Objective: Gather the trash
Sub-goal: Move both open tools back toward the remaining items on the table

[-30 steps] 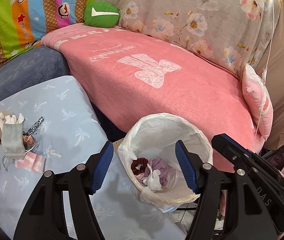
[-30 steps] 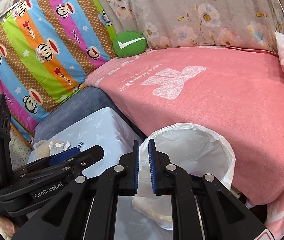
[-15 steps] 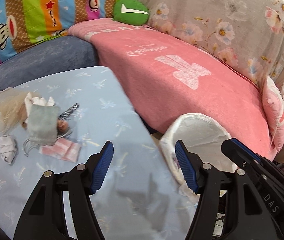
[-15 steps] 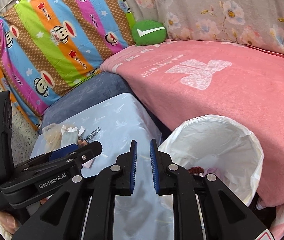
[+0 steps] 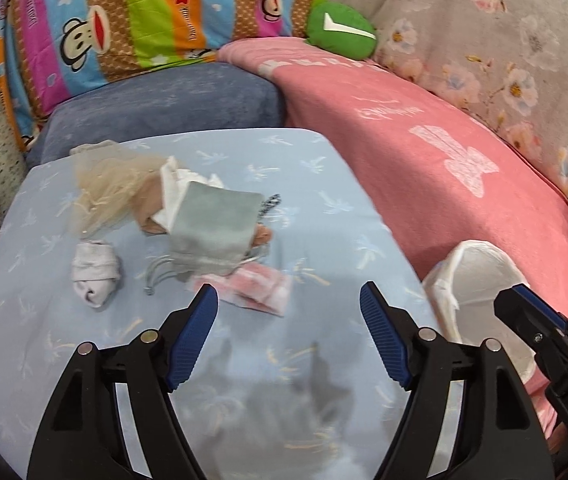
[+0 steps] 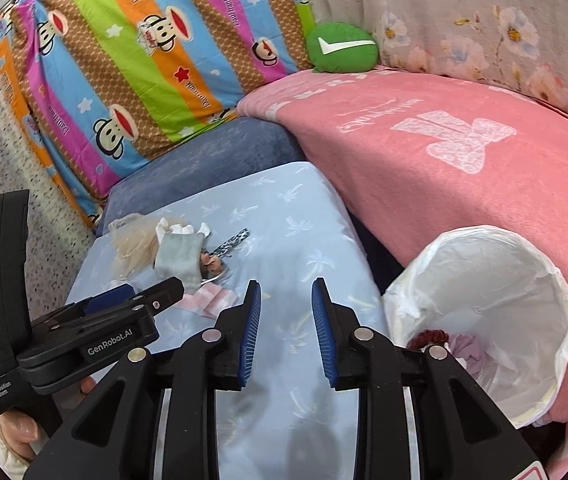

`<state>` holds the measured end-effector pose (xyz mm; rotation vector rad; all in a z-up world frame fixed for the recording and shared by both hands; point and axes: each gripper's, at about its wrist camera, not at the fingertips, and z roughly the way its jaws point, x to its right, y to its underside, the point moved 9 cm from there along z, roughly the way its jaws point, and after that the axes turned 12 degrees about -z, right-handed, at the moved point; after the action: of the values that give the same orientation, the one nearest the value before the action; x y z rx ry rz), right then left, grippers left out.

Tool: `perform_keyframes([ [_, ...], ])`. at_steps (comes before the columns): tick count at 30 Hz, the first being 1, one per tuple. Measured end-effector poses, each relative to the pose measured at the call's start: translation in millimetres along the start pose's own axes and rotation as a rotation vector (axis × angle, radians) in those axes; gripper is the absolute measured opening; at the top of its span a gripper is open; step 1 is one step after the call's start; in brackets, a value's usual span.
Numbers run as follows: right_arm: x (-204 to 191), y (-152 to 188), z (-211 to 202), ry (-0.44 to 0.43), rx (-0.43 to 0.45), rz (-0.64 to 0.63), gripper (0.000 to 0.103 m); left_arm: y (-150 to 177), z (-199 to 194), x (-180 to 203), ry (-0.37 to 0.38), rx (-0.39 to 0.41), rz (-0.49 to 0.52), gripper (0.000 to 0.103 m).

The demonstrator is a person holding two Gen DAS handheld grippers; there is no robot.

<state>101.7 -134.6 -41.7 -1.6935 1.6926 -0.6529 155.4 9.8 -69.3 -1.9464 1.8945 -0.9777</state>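
- The left gripper (image 5: 289, 334) stood wide apart and held nothing, hanging over the pale blue palm-print tablecloth (image 5: 324, 208) in the lower middle of the left wrist view.
- The right gripper (image 6: 286, 330) was partly apart, a narrow gap between its blue pads, also holding nothing; it sat low in the centre of its own frame.
- The litter lay in a loose cluster in the left-centre of the left wrist view: a flat pink-and-white folded wrapper (image 5: 254, 288) nearest, just above and left of centre between the left gripper's tips; a grey-green drawstring cloth pouch (image 5: 214, 232) touching it from above; a crumpled white tissue wad (image 5: 94, 274) off to the left; a beige mesh netting scrap (image 5: 102, 192) in the upper left of the cluster.
- A small black-and-white patterned strip (image 5: 270, 202) showed beside the pouch; what it was I could not tell.
- The white plastic-lined waste bin (image 6: 524, 280) stood at the right edge of both views, beside the pink blanket-covered sofa seat (image 6: 464, 184), already holding a dark red scrunchie (image 6: 430, 338) and some pale purple stuff.
- Judging the coming move: the wrapper lay straight ahead of the left gripper, its long axis running across the frame and dipping slightly to the right, roughly in line with the jaw gap. The left gripper was plainly nearer; the right one was nearer the bin.
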Motion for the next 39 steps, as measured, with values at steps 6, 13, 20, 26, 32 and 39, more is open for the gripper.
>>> perform_keyframes([
  [6, -27.7, -0.7, 14.2, -0.020, -0.019, -0.037, 0.032, -8.1, -0.7, -39.7, -0.064, 0.021, -0.045, 0.080],
  [13, -60.1, -0.3, 38.1, -0.044, -0.051, -0.065, 0.041, -15.7, -0.4, -96.0, -0.137, 0.031, -0.135, 0.088],
  [20, -85.8, -3.1, 66.4, -0.073, -0.085, -0.085, 0.041, -22.0, 5.9, -137.1, -0.182, 0.024, -0.198, 0.088],
  [26, -105.7, -6.1, 94.6, -0.092, -0.120, -0.099, 0.042, -25.5, 16.9, -156.9, -0.204, 0.012, -0.213, 0.088],
  [32, -122.3, -10.6, 126.7, -0.108, -0.151, -0.105, 0.042, -26.8, 30.4, -176.2, -0.207, -0.015, -0.244, 0.088],
  [39, -132.2, -17.6, 165.6, -0.107, -0.179, -0.103, 0.042, -28.1, 43.8, -187.9, -0.188, -0.042, -0.273, 0.088],
])
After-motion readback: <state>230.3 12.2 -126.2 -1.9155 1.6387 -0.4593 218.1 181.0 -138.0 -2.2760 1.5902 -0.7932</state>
